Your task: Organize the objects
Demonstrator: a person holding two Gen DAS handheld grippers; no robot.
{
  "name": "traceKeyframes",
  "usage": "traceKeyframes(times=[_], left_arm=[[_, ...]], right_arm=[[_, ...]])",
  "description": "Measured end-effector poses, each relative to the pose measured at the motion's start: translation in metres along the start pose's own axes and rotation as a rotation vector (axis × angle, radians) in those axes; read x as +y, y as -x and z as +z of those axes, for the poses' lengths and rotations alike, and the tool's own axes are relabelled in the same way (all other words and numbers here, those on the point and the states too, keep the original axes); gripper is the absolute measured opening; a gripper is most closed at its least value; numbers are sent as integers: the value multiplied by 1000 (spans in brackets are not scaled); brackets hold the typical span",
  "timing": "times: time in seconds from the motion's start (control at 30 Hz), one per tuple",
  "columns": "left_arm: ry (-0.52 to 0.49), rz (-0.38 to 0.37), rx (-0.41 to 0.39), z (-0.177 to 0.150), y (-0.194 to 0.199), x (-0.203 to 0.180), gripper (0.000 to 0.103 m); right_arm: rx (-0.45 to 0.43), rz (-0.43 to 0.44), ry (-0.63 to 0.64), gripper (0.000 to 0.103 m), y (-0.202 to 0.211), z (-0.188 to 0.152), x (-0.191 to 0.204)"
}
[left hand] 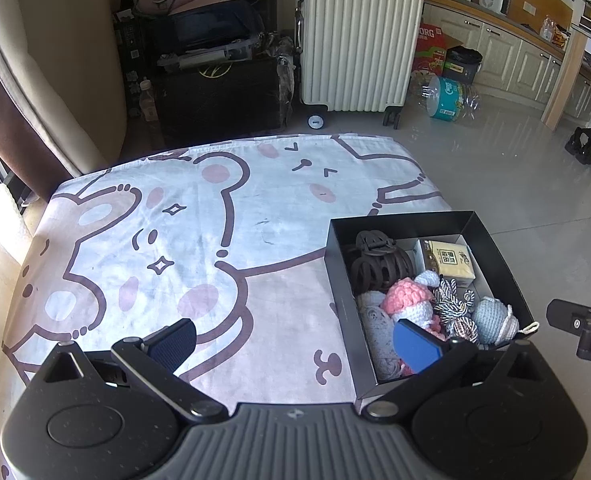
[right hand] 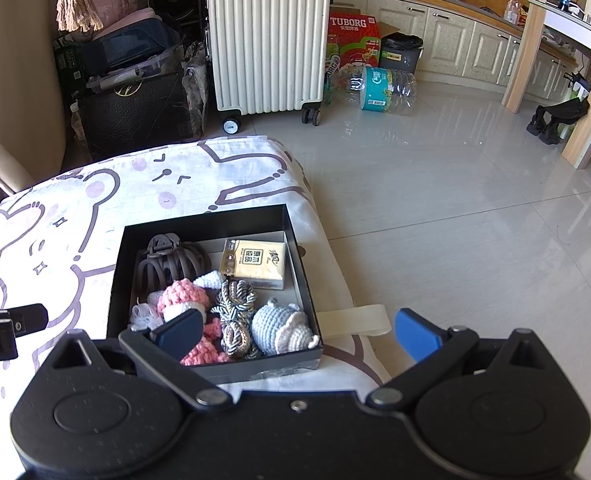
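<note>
Shallow black cardboard box (right hand: 295, 256) sits at the cartoon-print bedsheet's (left hand: 175, 240) right edge, holding soft, light crochet toys (right hand: 183, 294). Left gripper (left hand: 295, 338) and right gripper (right hand: 297, 330) jaws both apart, empty. Pinch toys mid-body.

The bedsheet (left hand: 167, 248) lies bare across the bed's left and far parts, open for passing. The black box (right hand: 295, 264) at the right edge is crammed with a hair claw (right hand: 171, 260), tissue pack (right hand: 255, 262), cords (right hand: 235, 308) and crochet toys (right hand: 279, 328), leaving little room inside.
</note>
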State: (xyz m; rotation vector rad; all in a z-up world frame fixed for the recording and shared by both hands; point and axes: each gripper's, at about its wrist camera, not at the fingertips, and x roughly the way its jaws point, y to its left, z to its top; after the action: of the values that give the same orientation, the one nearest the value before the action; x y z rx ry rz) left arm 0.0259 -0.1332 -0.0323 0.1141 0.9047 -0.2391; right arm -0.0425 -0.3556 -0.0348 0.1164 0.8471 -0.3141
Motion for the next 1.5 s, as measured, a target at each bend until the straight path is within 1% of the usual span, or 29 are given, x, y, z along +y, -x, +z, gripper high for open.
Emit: traceKeyframes(times=[0.3, 0.5, 0.97, 1.5], left_arm=[[-4, 1, 2, 0, 1, -1, 103], [-6, -12, 6, 0, 0, -1, 103], [-8, -1, 4, 0, 1, -1, 103], [0, -12, 6, 0, 1, -1, 103]], right_arm=[[1, 2, 1, 103, 0, 0, 0], [1, -1, 0, 103, -1, -2, 1], [4, 0, 2, 103, -2, -4, 3], [8, 4, 6, 103, -2, -4, 5]])
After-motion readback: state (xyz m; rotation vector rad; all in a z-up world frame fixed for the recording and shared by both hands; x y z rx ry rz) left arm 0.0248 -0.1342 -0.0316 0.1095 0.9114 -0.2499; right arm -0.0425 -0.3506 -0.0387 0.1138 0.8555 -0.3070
